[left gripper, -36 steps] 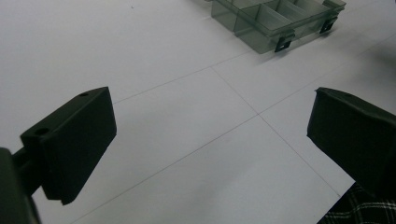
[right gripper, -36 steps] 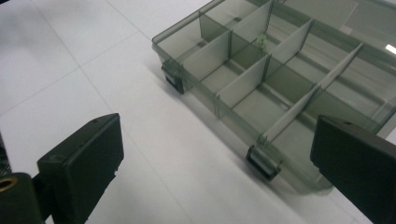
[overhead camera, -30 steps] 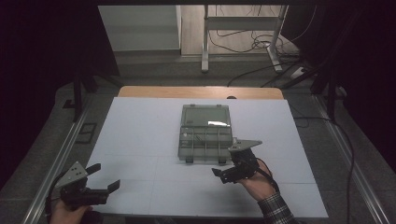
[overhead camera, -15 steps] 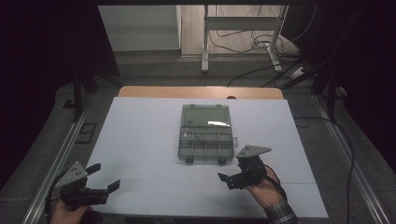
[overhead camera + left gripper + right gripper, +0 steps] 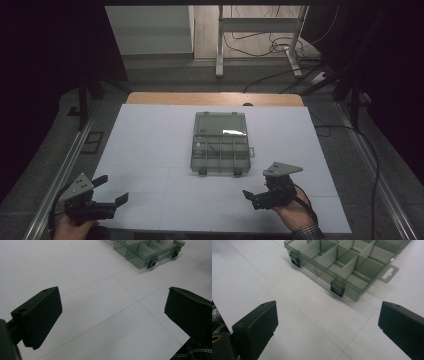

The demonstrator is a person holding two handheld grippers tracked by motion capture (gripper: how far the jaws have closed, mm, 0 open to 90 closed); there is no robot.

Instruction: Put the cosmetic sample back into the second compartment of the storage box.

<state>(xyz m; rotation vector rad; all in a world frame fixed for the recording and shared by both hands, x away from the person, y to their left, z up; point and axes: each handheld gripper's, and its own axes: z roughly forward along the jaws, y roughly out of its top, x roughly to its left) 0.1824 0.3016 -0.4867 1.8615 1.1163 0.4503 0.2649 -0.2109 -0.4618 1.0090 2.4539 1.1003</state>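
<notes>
In the high view, your left gripper (image 5: 114, 191) sits at the lower left of the frame, held in your left hand (image 5: 74, 229) near the front edge of the white table surface (image 5: 150, 145); its jaws stand wide apart and hold nothing; in the left gripper view the two black jaws rise at the far left and far right of the frame with bare white surface between them, and a patch of plaid sleeve (image 5: 190, 352) shows at the lower right corner. At the centre of the high view lies a clear grey compartment box (image 5: 220, 142), open, its lid lying flat toward the top of the frame and its divided tray toward you, with two dark latches (image 5: 203, 171) on the near edge; the box is well apart from both grippers. At the lower right of the frame your right hand (image 5: 292, 212) holds the right gripper (image 5: 255, 195), jaws spread wide and empty; in the right gripper view the box (image 5: 344, 262) fills the upper middle of the frame, its compartments looking empty, a hang tab (image 5: 389, 272) jutting at the upper right.
</notes>
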